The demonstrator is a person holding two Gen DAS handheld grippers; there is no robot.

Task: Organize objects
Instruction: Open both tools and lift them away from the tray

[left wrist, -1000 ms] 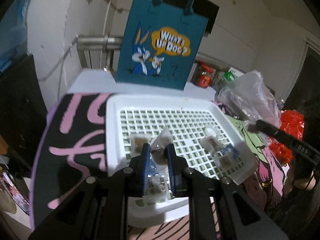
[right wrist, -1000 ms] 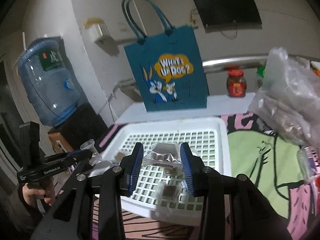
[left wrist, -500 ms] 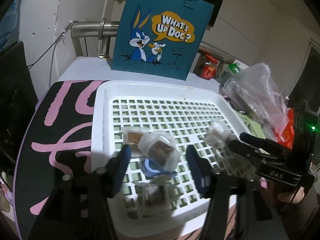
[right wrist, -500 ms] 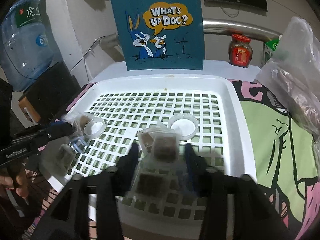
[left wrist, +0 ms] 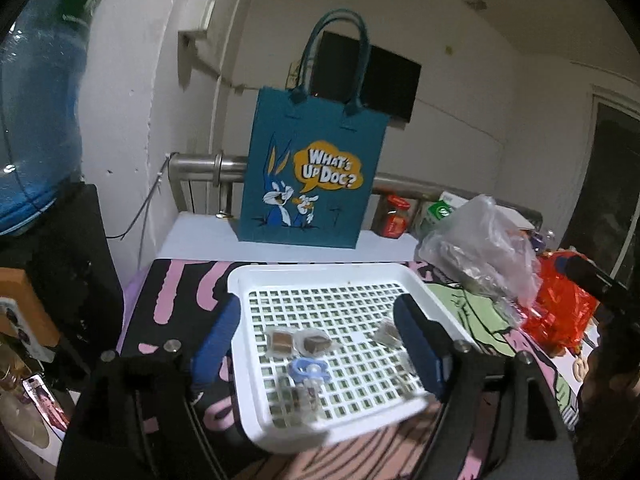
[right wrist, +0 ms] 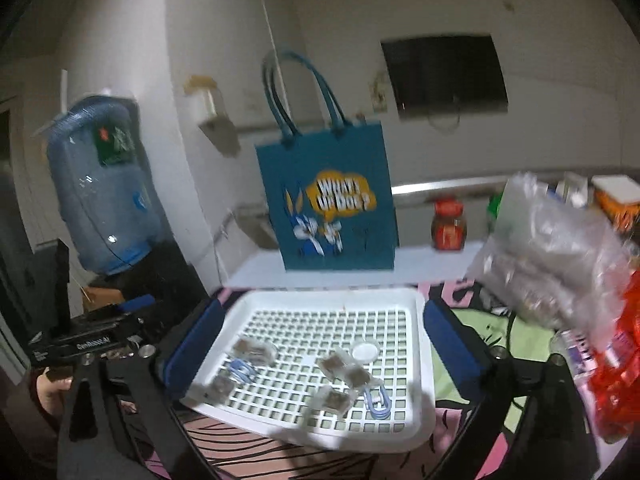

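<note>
Both grippers look between placements. The left gripper (left wrist: 320, 344) and right gripper (right wrist: 320, 344) hang with jaws spread wide and empty over the white slotted plastic tray (right wrist: 420, 364), which lies between each pair of fingers. Small clear-wrapped brown snack packets (left wrist: 298, 342) lie at the tray's 6 o'clock side. The next move likely calls for fetching more from the clear plastic bag (left wrist: 480, 248) at 3 o'clock

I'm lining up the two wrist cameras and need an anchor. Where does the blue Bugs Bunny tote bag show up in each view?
Left wrist: the tote bag stands upright at upper centre, behind the white tray.
Right wrist: the tote bag is at centre, somewhat blurred, again behind the white tray.
Shared landmark: the red-lidded jar, just right of the bag in both.
</note>
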